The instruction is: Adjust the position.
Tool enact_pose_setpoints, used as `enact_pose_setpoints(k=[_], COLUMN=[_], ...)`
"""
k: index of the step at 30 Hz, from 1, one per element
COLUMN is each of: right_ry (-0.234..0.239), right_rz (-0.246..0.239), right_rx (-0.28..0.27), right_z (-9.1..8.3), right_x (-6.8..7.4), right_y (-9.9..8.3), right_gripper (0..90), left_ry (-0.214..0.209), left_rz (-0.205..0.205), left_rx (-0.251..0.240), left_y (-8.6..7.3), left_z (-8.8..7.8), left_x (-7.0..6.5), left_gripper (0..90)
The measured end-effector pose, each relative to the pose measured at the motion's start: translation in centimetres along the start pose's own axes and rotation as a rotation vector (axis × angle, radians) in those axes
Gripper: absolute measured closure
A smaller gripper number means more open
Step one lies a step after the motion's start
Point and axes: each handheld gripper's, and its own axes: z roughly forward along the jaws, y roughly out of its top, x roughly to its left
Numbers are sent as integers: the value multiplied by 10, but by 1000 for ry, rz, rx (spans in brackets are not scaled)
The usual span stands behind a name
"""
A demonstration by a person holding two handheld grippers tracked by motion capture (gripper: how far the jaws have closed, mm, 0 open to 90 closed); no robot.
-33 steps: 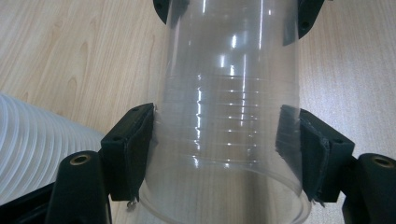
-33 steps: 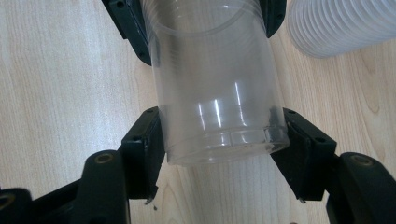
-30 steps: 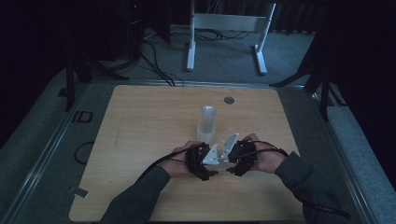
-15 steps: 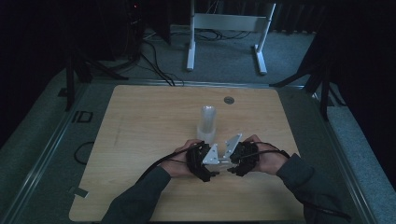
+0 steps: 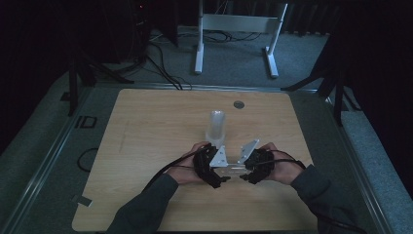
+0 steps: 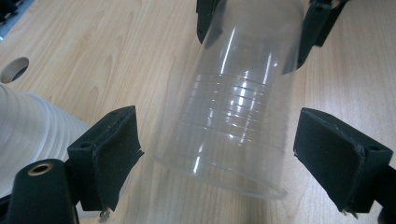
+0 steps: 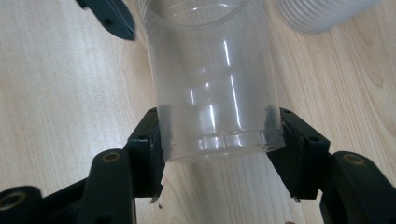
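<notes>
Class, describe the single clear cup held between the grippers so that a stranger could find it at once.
Start at the wooden table and find the two grippers at its near edge. Between them lies the clear cup, on its side, the right gripper shut on its base. Unlike the upright stack of cups behind, it is single.

Cup [image 7: 215,93] was clear glossy plastic, ribbed. Stack of cups [image 6: 32,130] at 9 o'clock looked translucent, ridged. Table [image 5: 156,126] was pale matt wood grain. Jaw pads were matt black.

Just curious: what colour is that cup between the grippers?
Clear, see-through plastic cup; the right gripper view shows it best.
</notes>
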Motion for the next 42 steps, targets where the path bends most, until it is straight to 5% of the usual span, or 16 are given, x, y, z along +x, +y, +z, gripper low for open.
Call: enact_pose_setpoints(k=[14,18,29,42], right_ry=[-73,-105,-145,-182], right_rz=[151,208,293,337], right_rx=[-78,-122,-213,-323], right_z=[-1,-2,-3,-5], right_x=[-9,-11,-11,-12], right_y=[-29,-36,-45,-50], right_gripper=[418,418,419,420], left_ry=[20,3,20,26], left_rz=[-46,-101,-199,-226], left_rx=[-52,-77,-125,-129], left_y=[-2,-5,-11,-13], left_z=[-10,-10,-15,-14], left_x=[8,11,21,23], left_gripper=[152,179,251,254])
